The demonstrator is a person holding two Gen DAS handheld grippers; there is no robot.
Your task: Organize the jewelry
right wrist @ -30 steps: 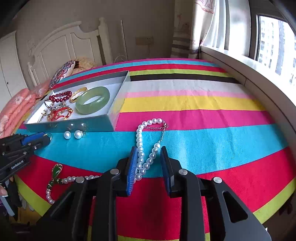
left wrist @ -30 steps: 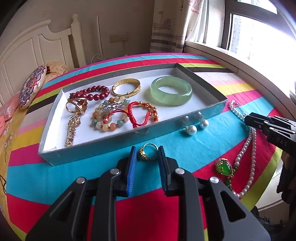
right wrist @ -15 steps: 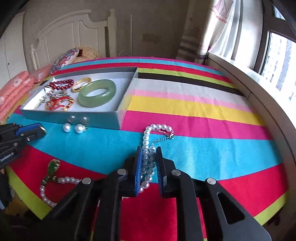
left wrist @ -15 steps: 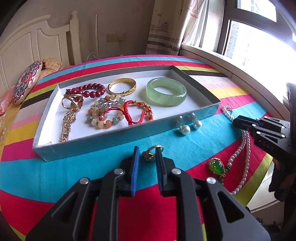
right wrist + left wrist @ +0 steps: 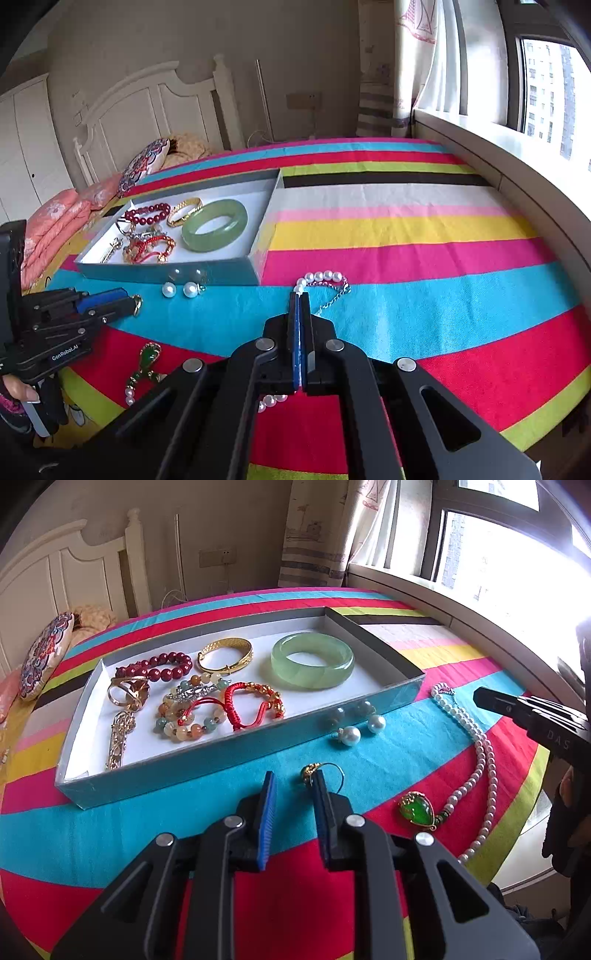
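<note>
A grey tray (image 5: 236, 768) on the striped bedspread holds a jade bangle (image 5: 314, 679), bead bracelets and gold pieces. In front of it lie two pearl earrings (image 5: 351, 734) and a gold ring (image 5: 321, 771). My left gripper (image 5: 294, 775) stands open; the ring sits at its right fingertip, with nothing between the pads. The pearl necklace (image 5: 321, 276) with its green pendant (image 5: 149, 356) trails over the spread. My right gripper (image 5: 299, 294) is shut on a strand of it; pearls show beyond the tips and beneath the fingers. That gripper (image 5: 480, 698) also shows from the side.
A window ledge (image 5: 498, 147) runs along the right. A white headboard (image 5: 74, 579) and a patterned cushion (image 5: 46, 653) lie behind the tray. Folded pink bedding (image 5: 55, 225) is at the left. A person's hand (image 5: 14, 391) holds the left gripper's handle. The bed edge is close below.
The right jaws have closed onto the pearl strand. The gold ring has shifted from between the left fingertips to beside the right one.
</note>
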